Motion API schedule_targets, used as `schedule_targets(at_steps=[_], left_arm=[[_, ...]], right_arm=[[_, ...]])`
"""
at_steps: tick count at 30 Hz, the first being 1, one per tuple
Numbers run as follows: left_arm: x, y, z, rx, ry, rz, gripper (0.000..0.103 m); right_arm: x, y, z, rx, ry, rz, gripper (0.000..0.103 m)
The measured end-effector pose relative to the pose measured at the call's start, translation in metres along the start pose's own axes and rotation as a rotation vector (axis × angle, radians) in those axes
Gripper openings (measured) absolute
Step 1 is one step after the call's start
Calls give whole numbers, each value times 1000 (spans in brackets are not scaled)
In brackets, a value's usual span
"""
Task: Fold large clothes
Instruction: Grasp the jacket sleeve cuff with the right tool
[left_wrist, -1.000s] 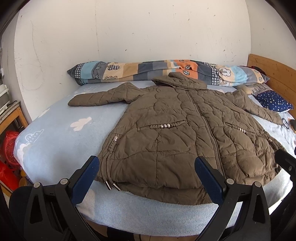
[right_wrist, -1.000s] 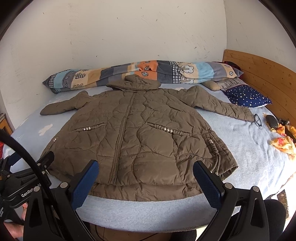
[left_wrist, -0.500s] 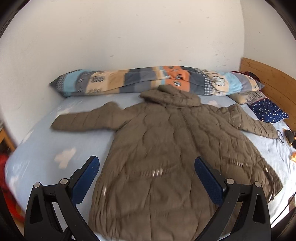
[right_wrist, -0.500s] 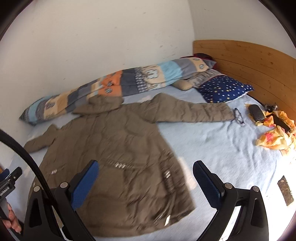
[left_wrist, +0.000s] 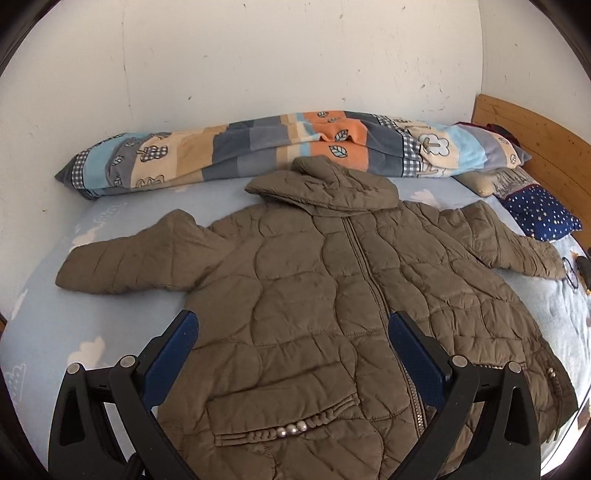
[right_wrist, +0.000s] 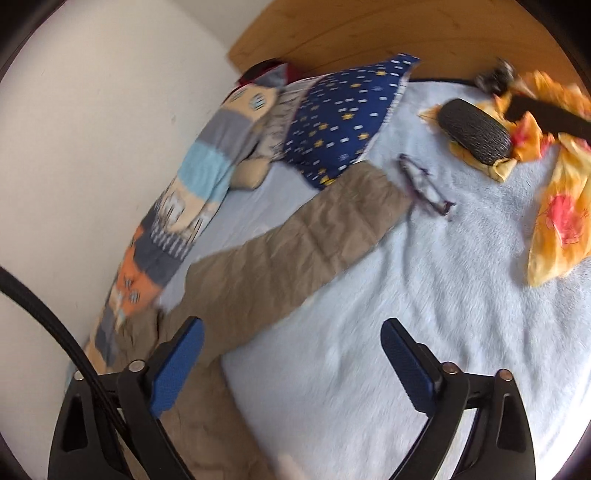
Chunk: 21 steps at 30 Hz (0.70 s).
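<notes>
Since the earlier frame we have swung right, toward the sleeve. The pale-blue fleece bed sheet (left_wrist: 92, 317) carries the brown quilted hooded jacket (left_wrist: 314, 295), spread flat; left gripper (left_wrist: 291, 343) and right gripper (right_wrist: 291, 350) gape wide, empty.

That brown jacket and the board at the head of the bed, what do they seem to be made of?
The jacket looks like thin woven synthetic shell, matte with a faint sheen, over puffy padding: wavy quilting seams bulge between stitches. The headboard appears to be light wood, smooth finished: horizontal planks with visible grain.
</notes>
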<state>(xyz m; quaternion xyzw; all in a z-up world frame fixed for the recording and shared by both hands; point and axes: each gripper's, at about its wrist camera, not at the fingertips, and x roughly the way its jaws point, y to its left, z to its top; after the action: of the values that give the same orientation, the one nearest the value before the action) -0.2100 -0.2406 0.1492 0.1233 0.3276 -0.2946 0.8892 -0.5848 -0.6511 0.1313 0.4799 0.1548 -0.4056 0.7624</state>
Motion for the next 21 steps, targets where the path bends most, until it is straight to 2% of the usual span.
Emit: schedule_targets(at_steps=[2,4,7,11,14,16,21], left_arm=[[3,-3,-3,17,8,4,102],[7,-5,-3,22,15,-4,102],[11,-6,-4,11,25,-17,102],[16,-8,-5,7,40,-19,102],[21,-9,-6,-12,61,-37,102],[23,-10,-8,-9,65,-36,102],[28,-12,-7,-12,71,-38,102]], right_arm=[[11,-22,20,77,-19,16,86],[25,-39,35,146,-23,48,84],[44,-53,50,196,-36,49,79],[69,-61,61,219,-6,46,68],[80,-69,69,229,-23,23,65],[88,-77,72,242,-16,-13,64],[106,-97,70,285,-4,-38,64]])
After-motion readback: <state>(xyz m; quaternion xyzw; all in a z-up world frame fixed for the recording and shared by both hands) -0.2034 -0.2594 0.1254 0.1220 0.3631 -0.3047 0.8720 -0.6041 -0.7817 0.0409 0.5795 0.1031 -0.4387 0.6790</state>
